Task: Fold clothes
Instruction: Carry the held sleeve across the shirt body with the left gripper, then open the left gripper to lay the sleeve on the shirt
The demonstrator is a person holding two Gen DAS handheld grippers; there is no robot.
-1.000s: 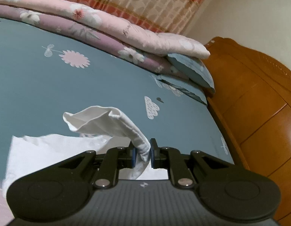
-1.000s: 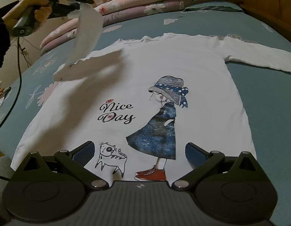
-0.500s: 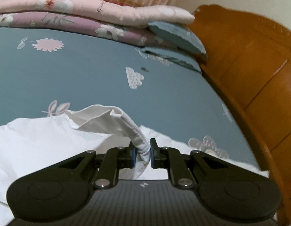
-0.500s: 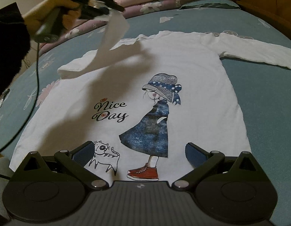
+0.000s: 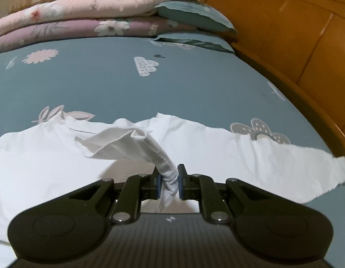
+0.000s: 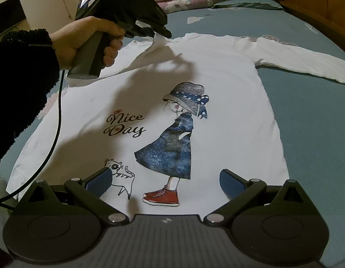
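A white long-sleeved shirt [image 6: 217, 73] with a printed girl and "Nice Day" lies flat, front up, on the blue bed sheet [image 6: 311, 120]. My left gripper [image 5: 168, 184] is shut on the cuff of the shirt's left sleeve [image 5: 118, 143] and holds it just above the shirt's chest; it also shows in the right wrist view [image 6: 160, 36]. The other sleeve [image 6: 306, 64] lies stretched out to the right. My right gripper [image 6: 165, 183] is open and empty, hovering above the shirt's hem.
Folded pink and purple quilts [image 5: 83, 20] and blue pillows [image 5: 194, 15] lie at the bed's far side. A wooden headboard [image 5: 302, 38] runs along the right. The person's hand and dark sleeve [image 6: 22, 71] reach in from the left.
My left gripper has carried the sleeve cuff to the right and down, from beside the bed's left part to over the shirt's chest. My right gripper has stayed open at the hem.
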